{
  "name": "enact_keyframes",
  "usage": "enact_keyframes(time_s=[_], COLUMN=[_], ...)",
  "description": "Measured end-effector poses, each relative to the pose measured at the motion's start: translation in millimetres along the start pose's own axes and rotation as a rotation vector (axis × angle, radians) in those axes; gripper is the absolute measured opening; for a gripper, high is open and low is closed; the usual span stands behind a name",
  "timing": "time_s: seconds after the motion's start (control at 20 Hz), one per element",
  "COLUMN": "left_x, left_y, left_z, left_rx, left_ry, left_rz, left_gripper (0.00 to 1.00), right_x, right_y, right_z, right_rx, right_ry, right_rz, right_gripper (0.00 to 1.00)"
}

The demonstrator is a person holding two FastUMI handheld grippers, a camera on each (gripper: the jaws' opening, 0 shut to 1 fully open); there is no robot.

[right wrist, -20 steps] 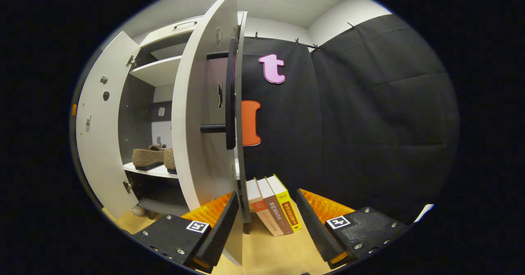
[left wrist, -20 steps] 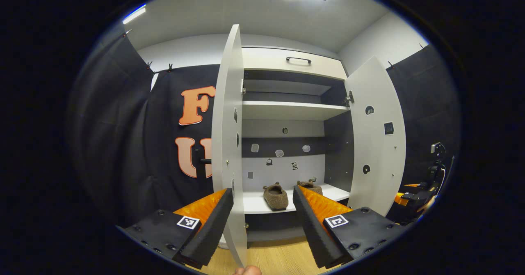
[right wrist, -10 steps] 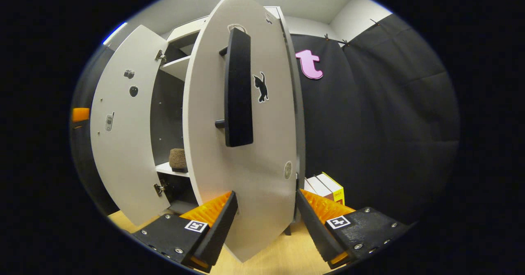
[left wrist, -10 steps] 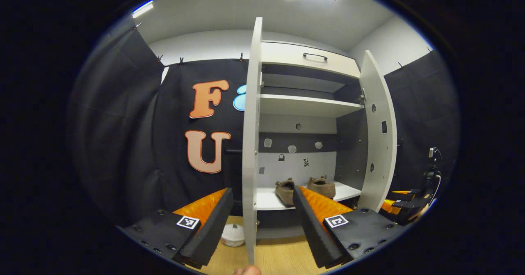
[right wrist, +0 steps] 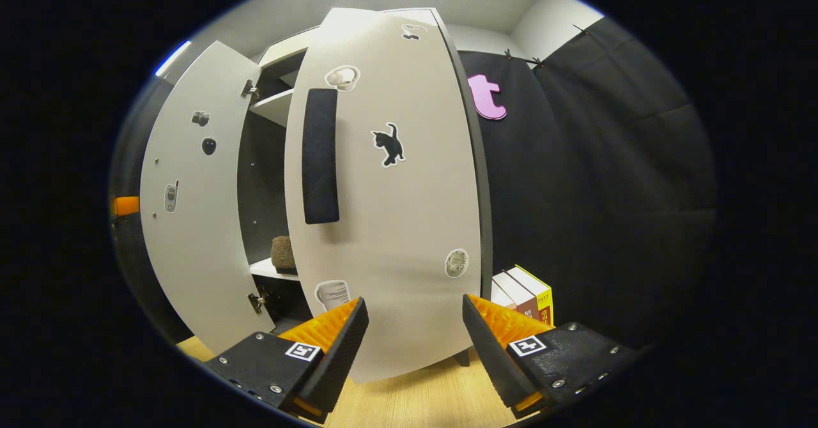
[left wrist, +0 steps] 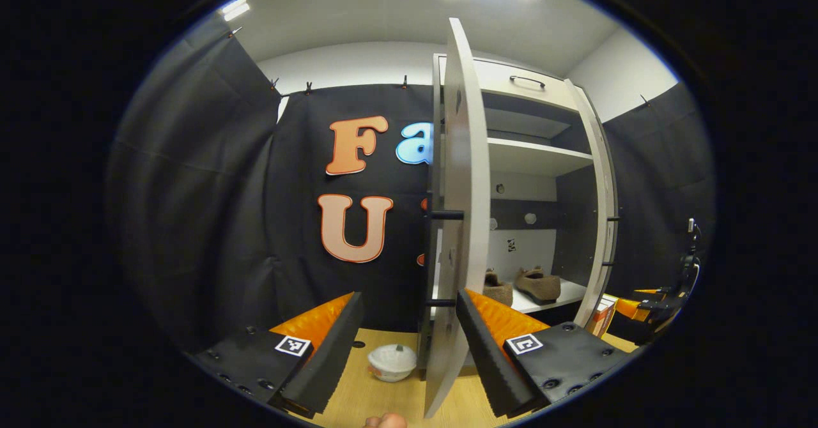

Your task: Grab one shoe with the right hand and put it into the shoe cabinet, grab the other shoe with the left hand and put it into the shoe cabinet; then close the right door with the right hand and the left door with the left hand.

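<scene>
The right gripper (right wrist: pixel 415 345) stands with its ribbed orange-and-black fingers wide apart and empty, pressed close to the lower edge of the white right cabinet door (right wrist: pixel 396 223), which is nearly swung home. The left gripper (left wrist: pixel 409 345) is equally wide and empty, its right-hand finger just beside the free edge of the white left cabinet door (left wrist: pixel 457 223), which stands half open. Beyond that door the two brown felt shoes (left wrist: pixel 524 285) sit side by side on the white lower shelf (left wrist: pixel 565 292) of the shoe cabinet, toward its front edge. Both doors look like stiff, smooth, light panels that should swing freely on their hinges; a flat push on the outer face near the free edge, or on the long black bar handle (right wrist: pixel 319 156), seems the best purchase
</scene>
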State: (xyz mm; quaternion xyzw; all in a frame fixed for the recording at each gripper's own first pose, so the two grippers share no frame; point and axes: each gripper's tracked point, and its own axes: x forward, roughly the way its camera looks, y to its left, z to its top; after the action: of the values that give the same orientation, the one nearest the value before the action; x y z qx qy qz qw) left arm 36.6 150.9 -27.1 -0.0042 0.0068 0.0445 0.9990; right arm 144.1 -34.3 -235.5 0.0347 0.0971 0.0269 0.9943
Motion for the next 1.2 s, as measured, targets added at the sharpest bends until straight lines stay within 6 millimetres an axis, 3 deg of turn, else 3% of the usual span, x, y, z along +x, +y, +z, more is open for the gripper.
enact_keyframes(time_s=[0.3, 0.6, 0.95, 1.05, 1.2], left_x=[11, 41, 69, 70, 67], left_y=[39, 58, 38, 26, 23], left_z=[-21, -55, -85, -86, -83], left_rx=[0.045, 0.059, 0.028, 0.014, 0.036], left_ry=[-0.017, 0.01, 0.059, 0.059, 0.047], left_rz=[0.043, 0.067, -0.009, -0.043, -0.046], left_gripper=[0.94, 0.96, 0.97, 0.96, 0.95], right_x=[-3, -15, -25, -24, -25], right_y=[14, 26, 29, 29, 28], right_z=[8, 17, 27, 26, 23], right_rx=[-0.028, -0.054, -0.085, -0.084, -0.084], right_ry=[-0.015, -0.03, -0.057, -0.055, -0.049], right_rz=[0.016, 0.042, 0.052, 0.057, 0.056], right_gripper=[0.92, 0.92, 0.92, 0.92, 0.92])
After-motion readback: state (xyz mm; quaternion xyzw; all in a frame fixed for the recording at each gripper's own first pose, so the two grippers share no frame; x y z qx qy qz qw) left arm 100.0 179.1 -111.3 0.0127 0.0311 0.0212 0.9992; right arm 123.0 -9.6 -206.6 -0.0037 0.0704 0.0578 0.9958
